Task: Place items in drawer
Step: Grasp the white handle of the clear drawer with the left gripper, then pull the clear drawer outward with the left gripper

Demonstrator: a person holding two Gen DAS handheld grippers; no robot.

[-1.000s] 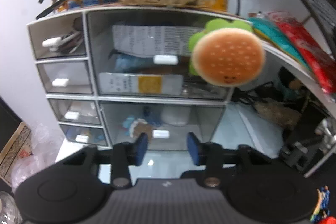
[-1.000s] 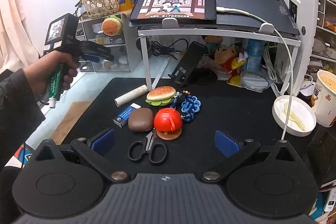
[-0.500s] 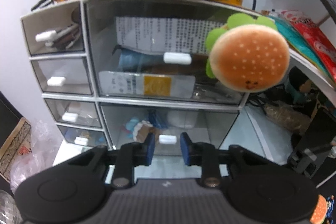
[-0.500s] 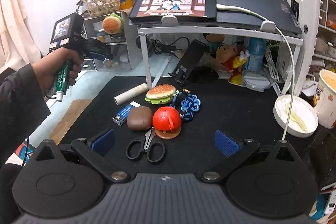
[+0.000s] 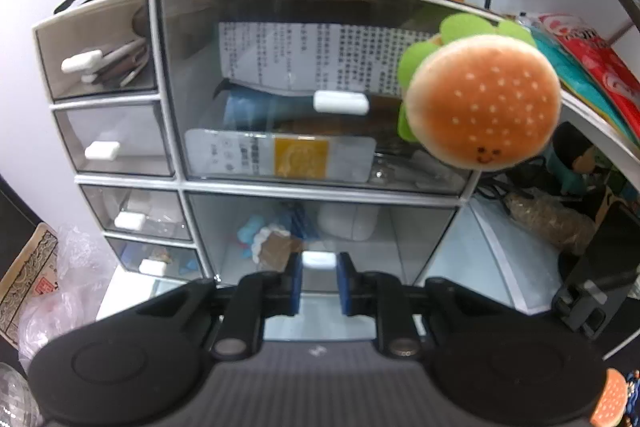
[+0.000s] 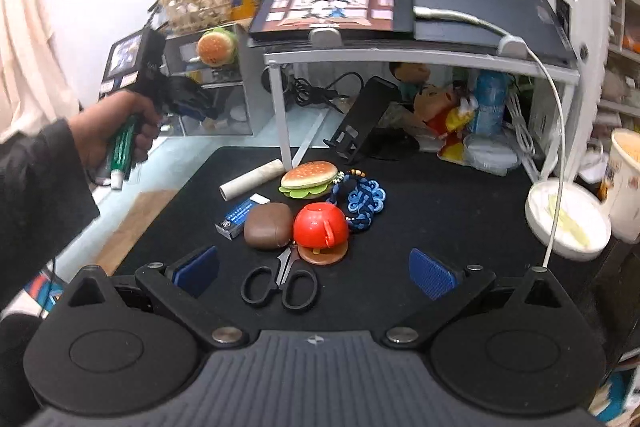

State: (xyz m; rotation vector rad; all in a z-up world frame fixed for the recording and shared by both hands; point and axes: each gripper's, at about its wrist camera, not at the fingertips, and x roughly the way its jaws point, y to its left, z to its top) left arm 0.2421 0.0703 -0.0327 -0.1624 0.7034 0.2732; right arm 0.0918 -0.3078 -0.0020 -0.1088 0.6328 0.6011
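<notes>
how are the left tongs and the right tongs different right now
The left tongs are nearly closed around the lower drawer's white handle; the right tongs gape wide and empty. The left sit at the drawer unit; the right hover over the black mat. Both have blue pads.

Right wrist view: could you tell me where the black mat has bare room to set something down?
Bare mat lies right of the blue knot, toward the white bowl. The middle is crowded: scissors, red cup, brown case.
</notes>
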